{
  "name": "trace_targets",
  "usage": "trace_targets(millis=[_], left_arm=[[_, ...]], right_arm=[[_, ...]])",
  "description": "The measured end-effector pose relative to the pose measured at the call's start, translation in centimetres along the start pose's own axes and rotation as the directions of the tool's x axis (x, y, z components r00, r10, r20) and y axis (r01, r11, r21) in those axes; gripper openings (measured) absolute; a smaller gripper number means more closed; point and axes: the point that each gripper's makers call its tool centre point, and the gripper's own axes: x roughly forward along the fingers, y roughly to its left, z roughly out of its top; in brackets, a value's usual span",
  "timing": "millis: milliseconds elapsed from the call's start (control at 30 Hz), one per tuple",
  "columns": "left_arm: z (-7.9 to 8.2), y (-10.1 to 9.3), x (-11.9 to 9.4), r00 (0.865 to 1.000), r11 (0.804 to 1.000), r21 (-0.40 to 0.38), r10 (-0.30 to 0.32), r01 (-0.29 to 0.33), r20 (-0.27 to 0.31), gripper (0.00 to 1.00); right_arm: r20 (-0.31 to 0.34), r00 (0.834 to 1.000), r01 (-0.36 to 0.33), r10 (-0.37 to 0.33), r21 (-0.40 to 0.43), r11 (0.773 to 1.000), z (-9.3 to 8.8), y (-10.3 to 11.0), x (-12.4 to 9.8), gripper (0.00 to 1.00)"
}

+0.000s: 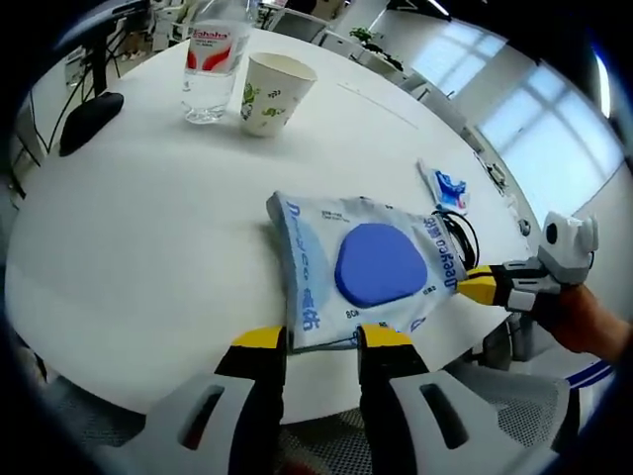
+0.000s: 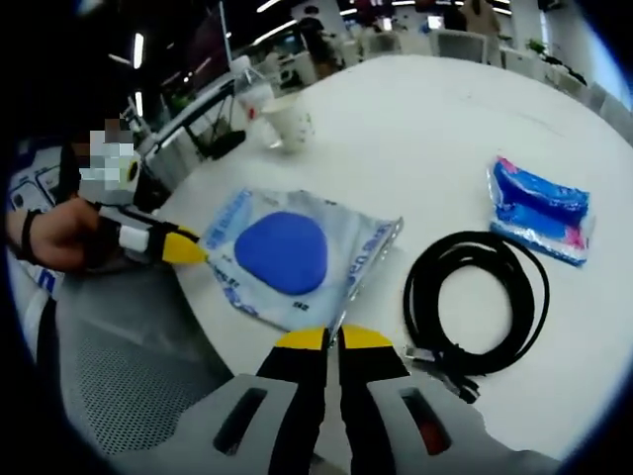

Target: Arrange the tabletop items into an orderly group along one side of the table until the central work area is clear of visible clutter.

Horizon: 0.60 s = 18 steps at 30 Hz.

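A flat white-and-blue packet [image 1: 376, 262] with a round blue patch lies near the table's front edge. Its near edge sits between the yellow tips of my left gripper [image 1: 323, 338], whose jaws stand apart. My right gripper [image 2: 334, 339] has its jaws nearly together on the packet's [image 2: 282, 252] corner. In the left gripper view the right gripper [image 1: 475, 287] comes in from the right, touching that corner. The left gripper [image 2: 188, 247], held by a hand, meets the packet's far edge in the right gripper view.
A coiled black cable [image 2: 475, 297] and a small blue-and-pink pack [image 2: 539, 208] lie to the right of the packet. A paper cup [image 1: 272, 94], a water bottle [image 1: 213, 59] and a black mouse [image 1: 89, 121] stand at the far side of the white round table [image 1: 148, 247].
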Motion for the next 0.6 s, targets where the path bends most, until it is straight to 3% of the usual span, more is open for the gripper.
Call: trace_targets(millis=[300,600], left_arm=[[-0.28,0.32,-0.01,1.000,1.000,0.005,0.013,-0.013,-0.004,0.25],[-0.60,0.28,-0.07,1.000,1.000,0.011,0.016,-0.016,-0.008,0.24]], right_arm=[[-0.007,1.000,-0.020,0.020,0.025,1.000,-0.98,0.39,-0.33,0.02],[0.021,0.999,-0.027,0.026,0.007,1.000,-0.53,0.19,-0.58,0.10]])
